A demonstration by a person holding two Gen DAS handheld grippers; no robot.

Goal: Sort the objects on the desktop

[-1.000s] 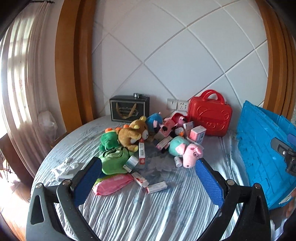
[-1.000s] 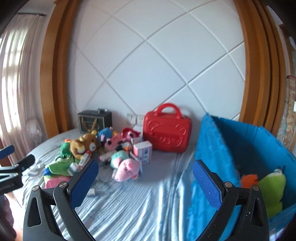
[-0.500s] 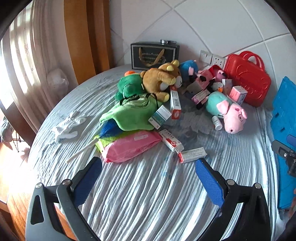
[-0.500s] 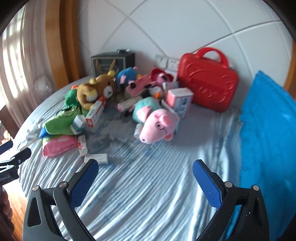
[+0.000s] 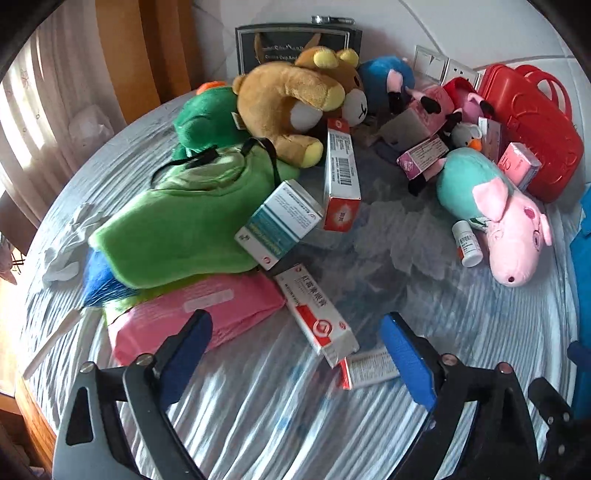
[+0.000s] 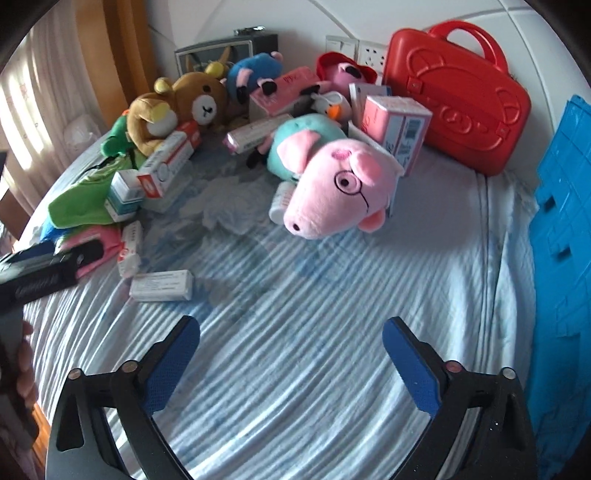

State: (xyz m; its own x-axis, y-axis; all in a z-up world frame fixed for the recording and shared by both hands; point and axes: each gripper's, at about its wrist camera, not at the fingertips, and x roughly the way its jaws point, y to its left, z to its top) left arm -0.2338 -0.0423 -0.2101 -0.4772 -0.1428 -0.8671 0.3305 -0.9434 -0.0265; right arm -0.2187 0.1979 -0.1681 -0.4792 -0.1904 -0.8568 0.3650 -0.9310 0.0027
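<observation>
Left gripper [image 5: 295,354] lowered, closer to medicine box [image 5: 319,312], box lengthwise away

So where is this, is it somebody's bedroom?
Probably a room at home, maybe a bedroom. There is a padded white wall, a curtain by a window, and plush toys like the pink pig on a striped cloth.

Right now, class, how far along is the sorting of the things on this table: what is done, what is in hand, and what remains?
Done: nothing visibly sorted; the pile is still mixed. In hand: nothing. The left tool is open, low over the red-and-white medicine box; the right tool is open above bare cloth. Left: the pink pig plush, brown bear, green pouch, other boxes, all outside the blue crate.
</observation>
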